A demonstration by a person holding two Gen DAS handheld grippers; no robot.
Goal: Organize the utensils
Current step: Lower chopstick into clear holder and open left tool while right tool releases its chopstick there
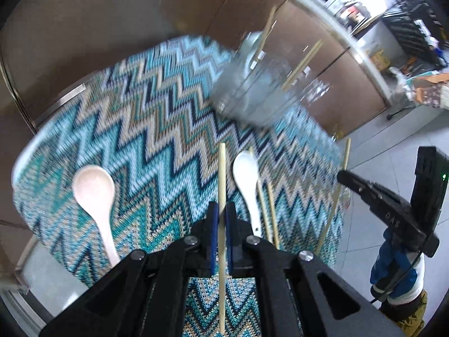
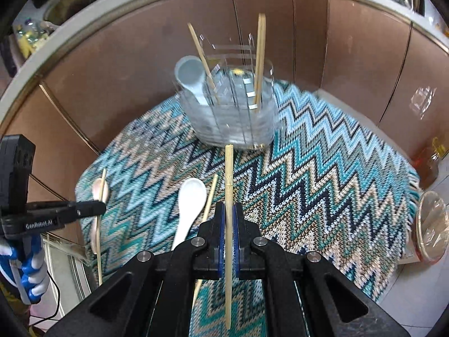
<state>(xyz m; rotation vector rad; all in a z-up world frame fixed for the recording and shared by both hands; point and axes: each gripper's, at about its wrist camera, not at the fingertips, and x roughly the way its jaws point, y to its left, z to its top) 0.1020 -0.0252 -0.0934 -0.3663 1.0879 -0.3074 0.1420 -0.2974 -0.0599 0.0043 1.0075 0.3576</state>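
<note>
While each chopstick (image 1: pixel 222 196) (image 2: pixel 229 196) stands clamped between closed jaws, the left gripper (image 1: pixel 221 213) and right gripper (image 2: pixel 229 216) hang above the zigzag mat (image 2: pixel 308 185), where a white spoon (image 2: pixel 189 202) lies near the clear holder (image 2: pixel 230 112).

Two close wrist views steeply down onto one shared zigzag mat (image 1: pixel 157 129).

brown cabinet panels (image 2: pixel 350 56), pale floor tiles (image 1: pixel 393 146)
</note>
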